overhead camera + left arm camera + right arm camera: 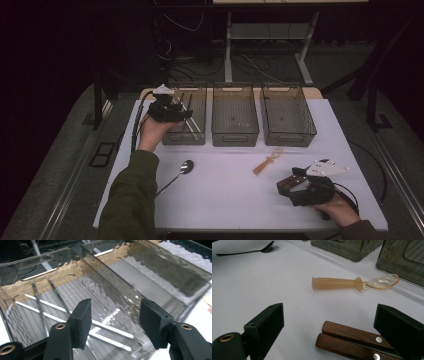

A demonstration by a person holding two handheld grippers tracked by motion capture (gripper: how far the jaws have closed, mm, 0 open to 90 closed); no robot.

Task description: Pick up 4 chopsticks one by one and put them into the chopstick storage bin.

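The right hand-held gripper (329, 332) rests wide open on the counter (262, 280) around two stiff, likely light wood-handled utensils (352, 340), best pinched together across the riveted handles, while the left hand-held gripper (113, 322) hovers empty, half-open, over the left bin (195, 107).

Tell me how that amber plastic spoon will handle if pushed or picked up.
The amber plastic spoon looks light, so a nudge would likely slide it across the smooth white table. Its rounded handle may roll. The thin clear bowl seems the fragile end.
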